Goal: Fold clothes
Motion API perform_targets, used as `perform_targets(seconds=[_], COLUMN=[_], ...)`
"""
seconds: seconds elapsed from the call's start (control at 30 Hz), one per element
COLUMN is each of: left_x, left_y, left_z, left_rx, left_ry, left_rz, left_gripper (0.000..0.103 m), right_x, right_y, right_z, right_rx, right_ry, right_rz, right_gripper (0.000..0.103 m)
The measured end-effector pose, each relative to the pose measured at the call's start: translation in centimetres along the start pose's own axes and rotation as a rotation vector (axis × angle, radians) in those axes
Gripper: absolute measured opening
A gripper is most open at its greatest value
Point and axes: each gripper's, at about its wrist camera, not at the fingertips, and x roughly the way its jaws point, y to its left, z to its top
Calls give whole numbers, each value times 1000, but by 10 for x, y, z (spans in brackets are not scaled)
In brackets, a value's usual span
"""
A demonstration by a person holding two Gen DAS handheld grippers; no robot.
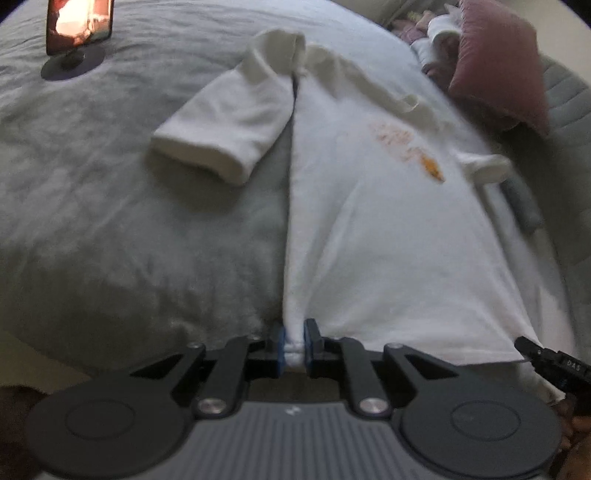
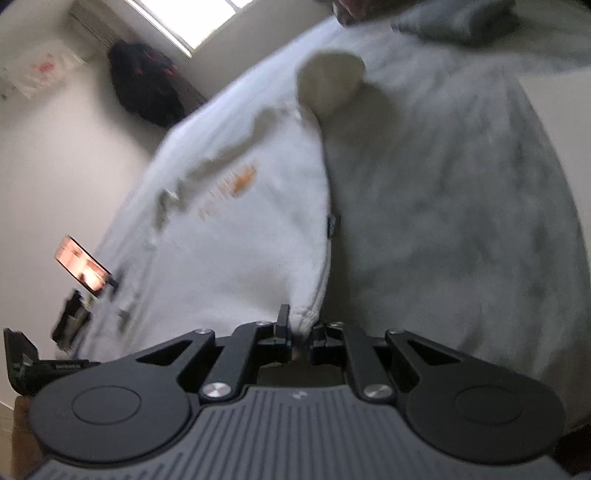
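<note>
The white shirt (image 1: 388,229) is spread on the grey bed (image 1: 110,221). Its near hem is clamped by the left gripper (image 1: 294,347) and the right gripper (image 2: 301,332). A pink pillow (image 1: 498,74) is seen only from the left; a window (image 2: 184,18) only in the blurred right view.

The left wrist view is taken from just behind the left tool (image 1: 294,349), looking steeply down and forward along the white shirt (image 1: 369,221) spread on the bed (image 1: 110,221). The shirt's hem is met right at the lens, its collar farther off. A lit phone on a stand (image 1: 77,33) is seen beyond the shirt, to its left.

The right wrist view is taken from just behind the right tool (image 2: 300,332), at the shirt's (image 2: 229,240) other hem corner, tilted less steeply and rolled, so a wall (image 2: 55,155) is taken in beyond the shirt.

The shirt, its orange print (image 2: 236,184), the bed (image 2: 461,221) and the phone (image 2: 83,266) are shared by both views.
</note>
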Motion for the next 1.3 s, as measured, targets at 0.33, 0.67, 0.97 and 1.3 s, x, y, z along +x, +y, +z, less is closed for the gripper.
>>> perform_targets(seconds=[0.33,0.67,0.97,1.3], left_x=[-19,5,48,102], left_y=[-10,-13,-21,-5], left_z=[34,129,224,306], left_rx=[65,54,34,28], left_ry=[-4,-146,-254,-221], left_rz=[-25,84,189,246], left_gripper=[61,67,77,77], right_x=[7,36,113,184], right_y=[19,59,92,89], right_z=[16,85,143,217], right_rx=[-144,-249,-327,-364], right_ry=[-11,-125,-156,-200], right_rz=[-117,-139,-109,-105], right_gripper=[38,50,50,50])
